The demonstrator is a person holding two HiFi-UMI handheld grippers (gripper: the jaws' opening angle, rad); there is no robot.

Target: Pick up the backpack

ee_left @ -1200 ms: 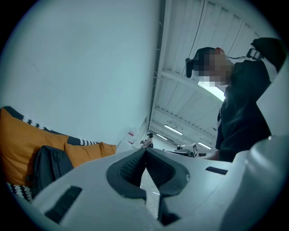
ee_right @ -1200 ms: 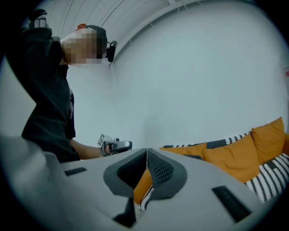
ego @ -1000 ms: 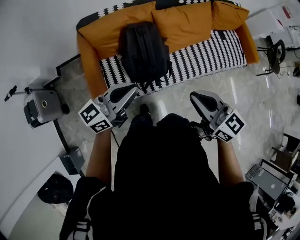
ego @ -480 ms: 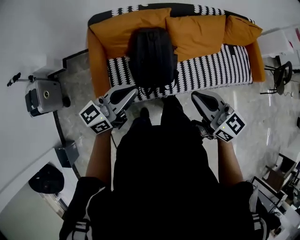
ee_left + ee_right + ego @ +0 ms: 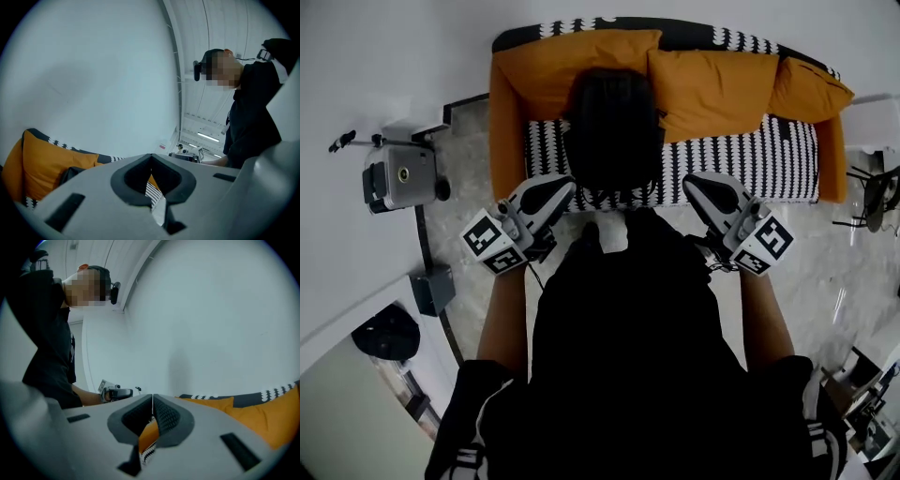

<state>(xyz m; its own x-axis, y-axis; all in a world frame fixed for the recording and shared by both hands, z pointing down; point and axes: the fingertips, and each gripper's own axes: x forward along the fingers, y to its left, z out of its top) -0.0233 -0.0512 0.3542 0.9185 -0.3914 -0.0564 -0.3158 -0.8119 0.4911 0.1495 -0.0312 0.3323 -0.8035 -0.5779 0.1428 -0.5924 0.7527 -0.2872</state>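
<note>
Two grippers, each with jaws shut together on nothing, point at a sofa (image 5: pixel 769 159) with a striped seat and orange cushions (image 5: pixel 712 80). The head view shows the left gripper (image 5: pixel 562 185) near the sofa's front edge. The black backpack (image 5: pixel 614 131) stands on the seat against the cushions, and the right gripper (image 5: pixel 698 185) is opposite the left. Only this view shows the whole backpack. The left gripper view catches just a dark corner beside a cushion. The right gripper view shows cushions and the other gripper.

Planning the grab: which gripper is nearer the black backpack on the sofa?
Left. The left gripper is close by the lower-left corner of the backpack; the right gripper is farther off to its lower right, with striped seat between.
</note>
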